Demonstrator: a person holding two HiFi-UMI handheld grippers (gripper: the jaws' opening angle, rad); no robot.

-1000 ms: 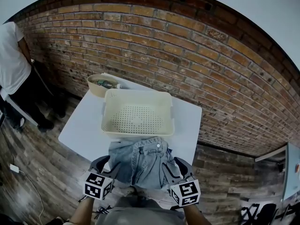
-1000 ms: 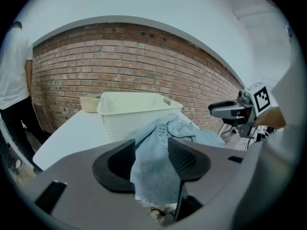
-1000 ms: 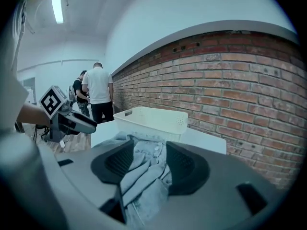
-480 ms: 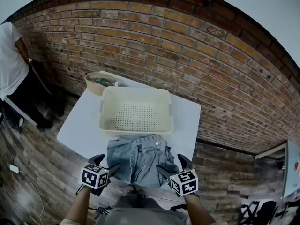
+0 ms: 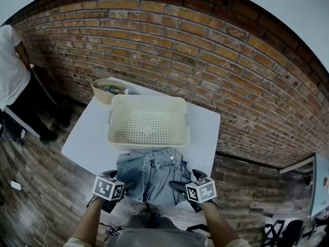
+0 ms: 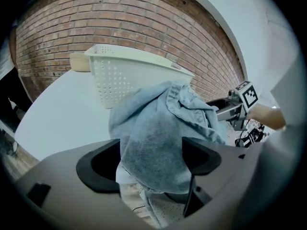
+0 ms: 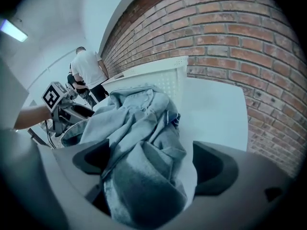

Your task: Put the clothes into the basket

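A crumpled pair of light blue jeans lies at the near edge of the white table, just in front of the cream perforated basket, which has nothing in it. My left gripper is at the jeans' left corner and my right gripper at the right corner. Both have just been opening. In the left gripper view the denim drapes loosely between the wide jaws. The right gripper view shows the same: cloth lies slack between the spread jaws.
A tan bowl with something inside stands behind the basket's left corner. A person in a white shirt stands at the far left. A brick wall runs behind the table. A white cable lies on the wooden floor.
Both grippers sank toward the table's near edge and their jaws spread wide. The jeans, earlier held up by their corners, have dropped and now rest slack on the table.
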